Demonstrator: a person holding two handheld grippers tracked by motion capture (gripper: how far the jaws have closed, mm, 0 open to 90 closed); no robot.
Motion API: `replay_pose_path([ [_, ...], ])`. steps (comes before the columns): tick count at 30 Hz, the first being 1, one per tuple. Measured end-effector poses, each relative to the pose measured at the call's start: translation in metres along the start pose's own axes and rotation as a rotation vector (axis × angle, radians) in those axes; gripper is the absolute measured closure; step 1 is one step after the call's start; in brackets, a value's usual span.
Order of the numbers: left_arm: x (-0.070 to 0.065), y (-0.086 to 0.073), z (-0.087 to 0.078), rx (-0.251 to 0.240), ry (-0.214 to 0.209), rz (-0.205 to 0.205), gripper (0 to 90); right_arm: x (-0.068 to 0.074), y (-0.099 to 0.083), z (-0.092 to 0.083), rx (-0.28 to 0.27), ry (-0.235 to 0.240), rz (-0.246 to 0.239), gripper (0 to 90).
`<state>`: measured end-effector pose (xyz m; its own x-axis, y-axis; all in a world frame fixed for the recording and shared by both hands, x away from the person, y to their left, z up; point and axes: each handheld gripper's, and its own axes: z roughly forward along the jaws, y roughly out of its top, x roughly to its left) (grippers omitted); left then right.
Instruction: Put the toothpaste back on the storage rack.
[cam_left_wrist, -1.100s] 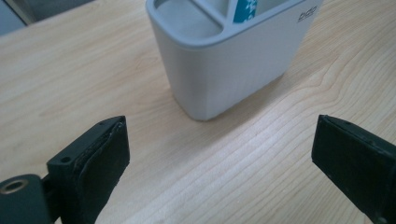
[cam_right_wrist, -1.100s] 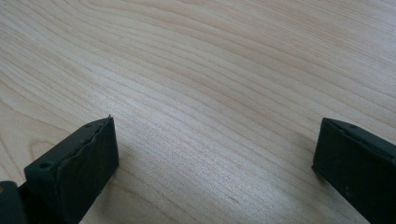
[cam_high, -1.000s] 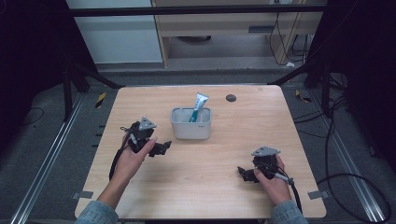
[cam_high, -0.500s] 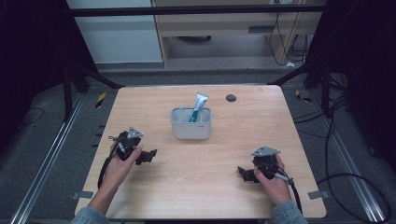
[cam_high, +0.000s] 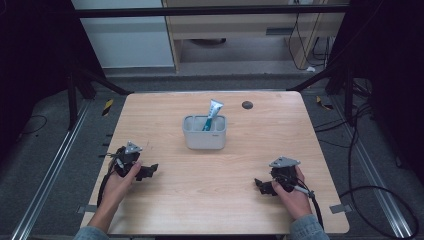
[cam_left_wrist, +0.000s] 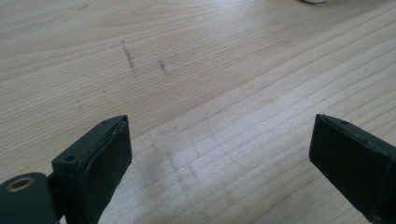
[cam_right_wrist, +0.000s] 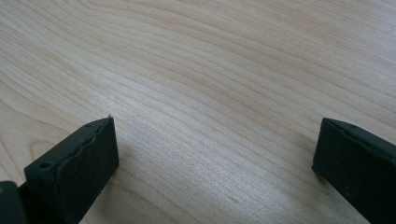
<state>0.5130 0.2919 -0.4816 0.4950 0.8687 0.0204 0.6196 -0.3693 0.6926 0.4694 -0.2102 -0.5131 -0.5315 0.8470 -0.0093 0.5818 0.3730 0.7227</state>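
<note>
The counter (cam_high: 220, 200) is a pale wooden top; near its middle stands a grey container (cam_high: 204, 132) with a white and teal tube (cam_high: 212, 112) leaning upright inside it, its upper end rising above the rim. A small dark round spot (cam_high: 247, 105) sits on the counter beyond and to the right of the container. Nothing lies between either gripper and the container; the wood between is bare. My left gripper (cam_high: 146, 171) rests at the near left of the counter, its fingers (cam_left_wrist: 100, 158) spread wide with only wood grain and a few faint dark scuff marks (cam_left_wrist: 130, 58) between them. My right gripper (cam_high: 264, 186) rests at the near right, its fingers (cam_right_wrist: 81, 158) likewise wide apart over plain wood, holding nothing. The container and tube stand well apart from both pairs of fingers, ahead of them and roughly midway between the two. In the left gripper view a pale edge (cam_left_wrist: 314, 1) is cut off at the top border; I cannot tell what it belongs to. The lower part of the tube is hidden by the container wall, and its printing is too small to read.
</note>
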Motion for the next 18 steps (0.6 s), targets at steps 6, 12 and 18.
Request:
replay_pose_path([
  [6,0.01,-0.004,0.005,-0.015,0.016,-0.025,5.4,0.0,0.0,0.0,0.0,0.0,0.0,0.4],
  [12,0.018,-0.006,0.01,-0.021,0.019,-0.05,5.5,0.0,0.0,0.0,0.0,0.0,0.0,0.4],
  [18,0.022,-0.009,0.019,-0.015,0.015,-0.056,5.3,0.0,0.0,0.0,0.0,0.0,0.0,0.4],
])
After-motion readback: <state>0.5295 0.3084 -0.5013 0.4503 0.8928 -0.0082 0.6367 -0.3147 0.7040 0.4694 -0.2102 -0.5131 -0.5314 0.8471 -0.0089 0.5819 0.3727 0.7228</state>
